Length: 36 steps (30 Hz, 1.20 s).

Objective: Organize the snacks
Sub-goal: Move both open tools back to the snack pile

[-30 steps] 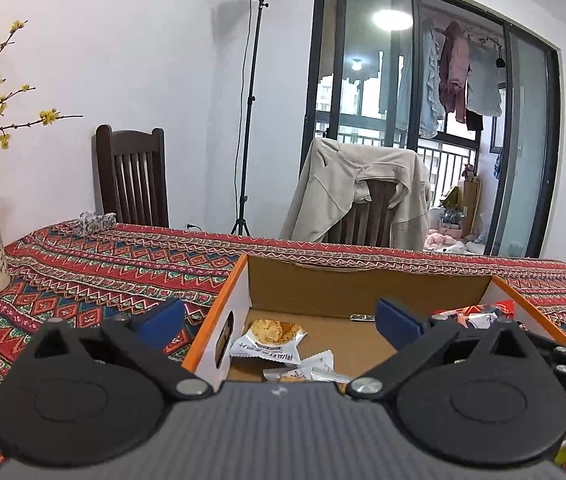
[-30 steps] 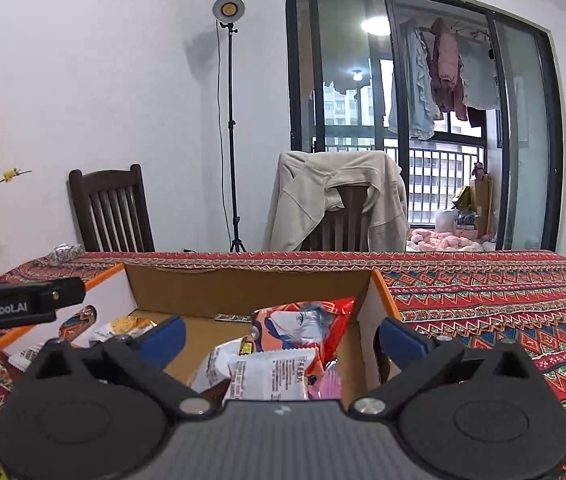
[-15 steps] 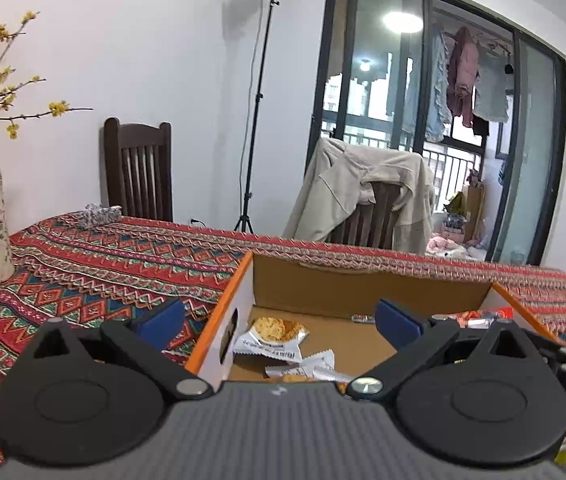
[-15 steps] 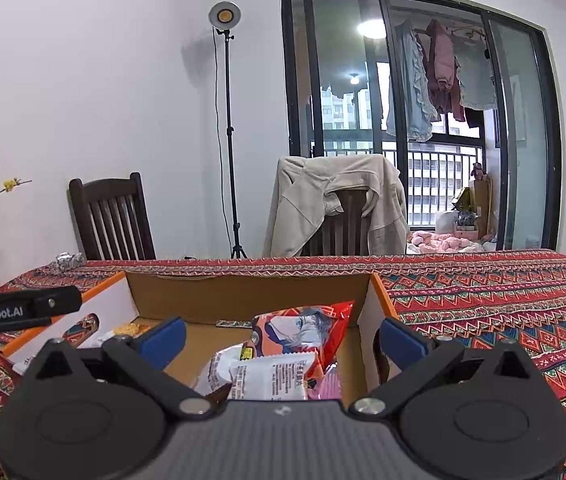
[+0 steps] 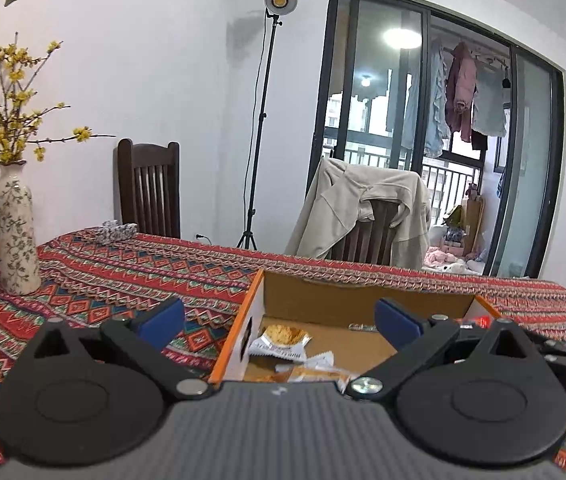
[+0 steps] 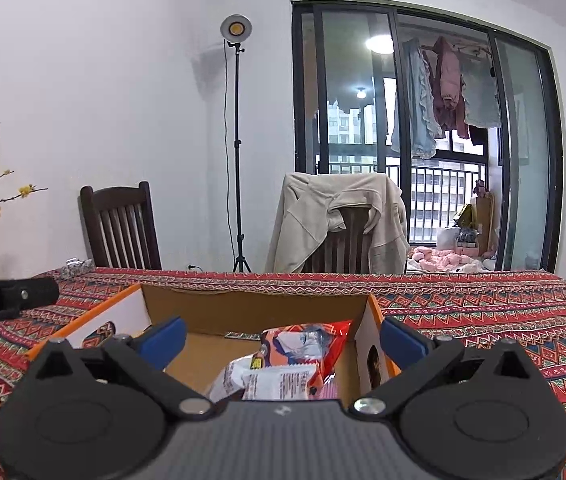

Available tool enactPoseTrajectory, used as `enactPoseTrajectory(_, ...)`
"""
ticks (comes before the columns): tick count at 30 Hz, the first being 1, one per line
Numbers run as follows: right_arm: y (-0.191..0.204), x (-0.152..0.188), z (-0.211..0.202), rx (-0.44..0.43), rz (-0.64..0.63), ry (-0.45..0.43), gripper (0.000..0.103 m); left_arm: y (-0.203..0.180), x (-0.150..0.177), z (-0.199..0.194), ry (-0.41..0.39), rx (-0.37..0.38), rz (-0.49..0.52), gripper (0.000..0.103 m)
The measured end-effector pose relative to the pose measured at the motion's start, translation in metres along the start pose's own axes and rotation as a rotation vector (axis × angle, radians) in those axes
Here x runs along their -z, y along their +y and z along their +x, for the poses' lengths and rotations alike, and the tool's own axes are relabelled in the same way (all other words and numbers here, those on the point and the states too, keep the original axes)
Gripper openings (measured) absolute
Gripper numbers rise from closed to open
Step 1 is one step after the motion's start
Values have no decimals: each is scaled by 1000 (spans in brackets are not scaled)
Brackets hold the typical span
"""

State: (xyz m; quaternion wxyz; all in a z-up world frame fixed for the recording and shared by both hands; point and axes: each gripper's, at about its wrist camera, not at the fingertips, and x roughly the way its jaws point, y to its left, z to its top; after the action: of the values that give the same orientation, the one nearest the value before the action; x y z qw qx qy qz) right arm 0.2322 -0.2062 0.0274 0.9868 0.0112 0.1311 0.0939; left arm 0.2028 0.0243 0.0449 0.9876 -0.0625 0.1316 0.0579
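Note:
An open cardboard box (image 5: 323, 300) with orange-edged white sides sits on the patterned tablecloth. At its left end lie a white cookie packet (image 5: 281, 342) and a clear wrapper (image 5: 315, 366). In the right wrist view the box (image 6: 251, 312) holds a red-orange snack bag (image 6: 307, 344) and a white packet (image 6: 279, 380) at its right end. My left gripper (image 5: 279, 320) is open and empty, above the box's near left corner. My right gripper (image 6: 283, 334) is open and empty, above the box's right end.
A floral vase (image 5: 15, 232) with yellow branches stands on the table at the left. Two wooden chairs (image 5: 149, 188) stand behind the table, one draped with a beige jacket (image 5: 363, 204). A small wrapped item (image 5: 117, 232) lies at the far edge. A light stand (image 5: 259, 120) is behind.
Both grippers have risen and tilted upward a little, so the box sits lower in both views. Both stay open and empty. The snacks have not moved.

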Motion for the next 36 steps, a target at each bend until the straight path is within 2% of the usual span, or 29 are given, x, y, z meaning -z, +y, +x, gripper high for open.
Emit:
enactPoseTrajectory(14,12,27,-47,-37,-45,40,103,42,33,-46,96,-19,-1,103)
enactPoseTrajectory(22,21,57,-55,-42,-84,142,103,70,66,-56,164,-57,-5,103)
enactPoseTrajectory(26,22,66,-56,-61,-67,201,103,78,77,-56,154,-89,-39,103)
enactPoseTrajectory(28,23,70,-56,-59,-63,218,103,78,76,-60,126,-80,-45,103)
enactPoseTrajectory(36,32,74,-43,-25,-100,286,103,79,76,-62,115,-50,-51,103)
